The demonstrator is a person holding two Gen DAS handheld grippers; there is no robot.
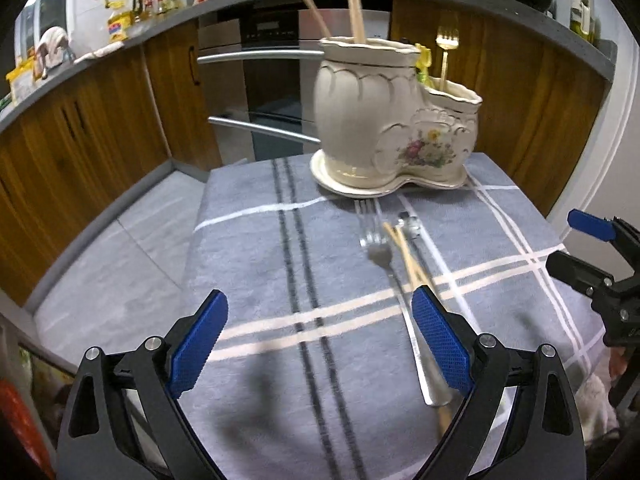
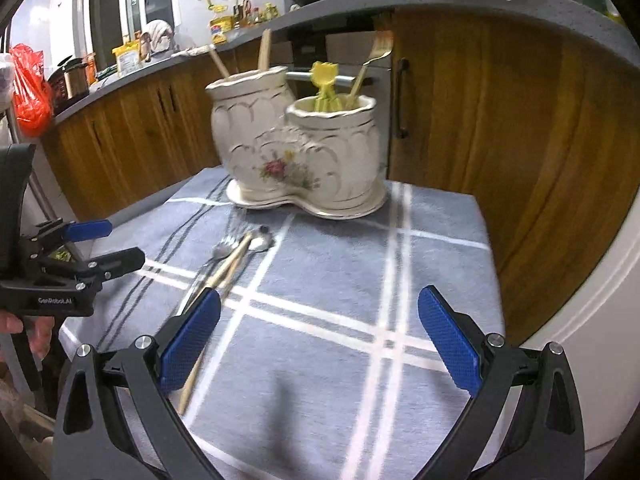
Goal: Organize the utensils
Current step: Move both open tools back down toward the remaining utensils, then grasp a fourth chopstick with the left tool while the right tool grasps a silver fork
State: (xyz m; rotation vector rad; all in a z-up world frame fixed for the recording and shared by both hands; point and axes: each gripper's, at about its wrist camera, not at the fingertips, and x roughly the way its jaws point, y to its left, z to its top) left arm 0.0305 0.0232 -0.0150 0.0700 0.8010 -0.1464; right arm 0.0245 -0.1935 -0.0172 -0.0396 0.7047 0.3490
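Observation:
A cream ceramic two-pot utensil holder (image 1: 380,120) (image 2: 296,152) stands at the far end of the grey checked tablecloth (image 1: 280,264) (image 2: 340,280). Wooden sticks stand in its tall pot; a gold fork (image 1: 446,46) (image 2: 372,64) and a yellow utensil (image 2: 326,84) in its short pot. On the cloth in front lie a silver fork (image 1: 384,264), wooden chopsticks (image 1: 406,256) (image 2: 228,264) and a spoon (image 1: 410,226) (image 2: 262,240). My left gripper (image 1: 320,320) is open, just left of the loose utensils. My right gripper (image 2: 320,320) is open, to their right.
Wooden kitchen cabinets (image 1: 80,128) (image 2: 480,120) and an oven (image 1: 256,88) stand behind the table, under a grey counter crowded with bottles. The cloth's left edge drops to a grey floor (image 1: 132,248). The other gripper shows at each frame's side, with a hand (image 2: 24,328).

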